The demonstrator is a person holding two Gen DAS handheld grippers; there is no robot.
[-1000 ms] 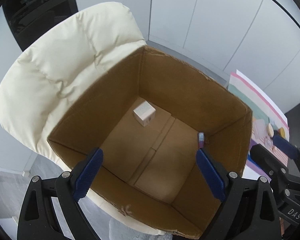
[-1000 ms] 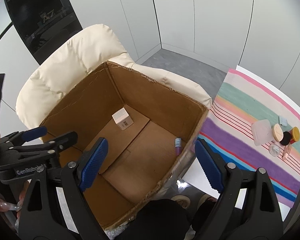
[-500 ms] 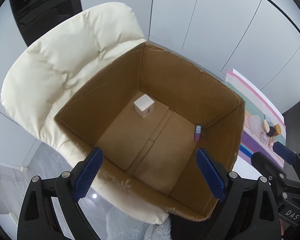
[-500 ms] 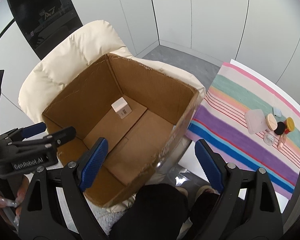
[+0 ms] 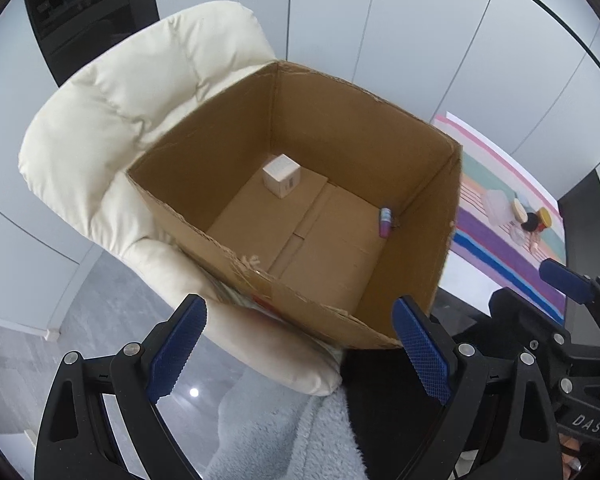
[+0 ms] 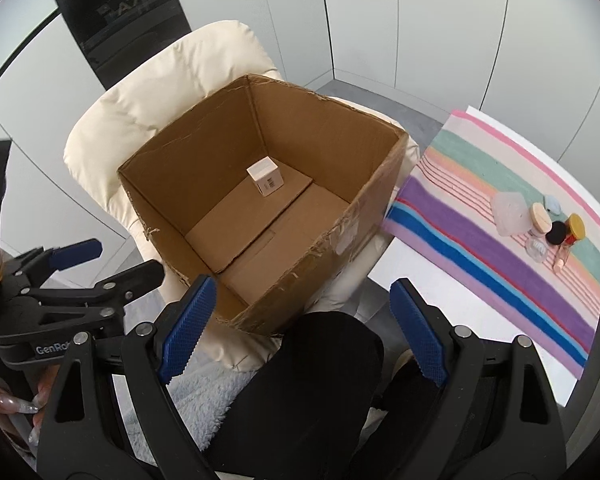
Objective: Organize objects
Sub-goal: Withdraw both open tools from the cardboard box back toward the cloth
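The cardboard box (image 5: 380, 152) sits open on a cream padded chair (image 5: 140, 112). Inside, a small white carton (image 5: 281, 176) stands near the far corner of the floor, and a little purple tube (image 5: 385, 222) lies against the right wall. More small jars (image 6: 556, 228) cluster on the striped cloth (image 6: 480, 264) to the right, well apart from the box. I hold my left gripper (image 5: 300, 356) above the box's near rim, tilted down, jaws spread wide and holding nothing. My right gripper (image 6: 300, 328) hovers alongside, pitched down likewise, jaws wide apart and bare
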